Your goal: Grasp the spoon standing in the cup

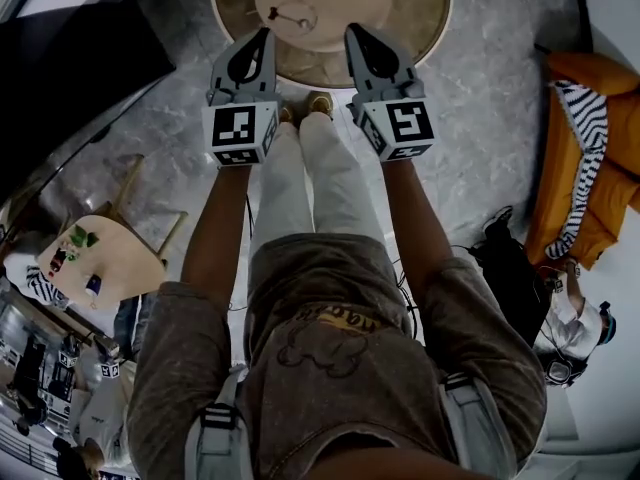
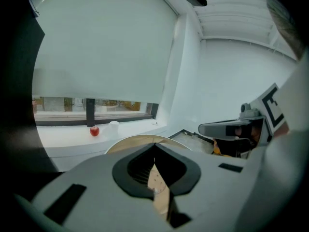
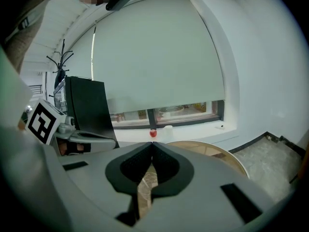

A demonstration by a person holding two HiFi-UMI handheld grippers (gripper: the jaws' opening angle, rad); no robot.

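- While the head view shows the cup (image 1: pixel 297 15) on the round tabletop (image 1: pixel 410 13), neither gripper view does; those show a red apple (image 2: pixel 94 131) beyond the tabletop.
- The spoon (image 1: pixel 280 13) stands in the cup, long axis leaning, handle toward the tabletop's left side.
- Left hand-held gripper (image 1: pixel 264 35) and right hand-held gripper (image 1: pixel 353 32) hang over the tabletop's near edge, jaws pressed together, empty.

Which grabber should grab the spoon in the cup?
Left, probably. The left gripper points almost at the cup holding the spoon on the round table. The right gripper sits farther to the side. Both jaws are shut, so it must open first.
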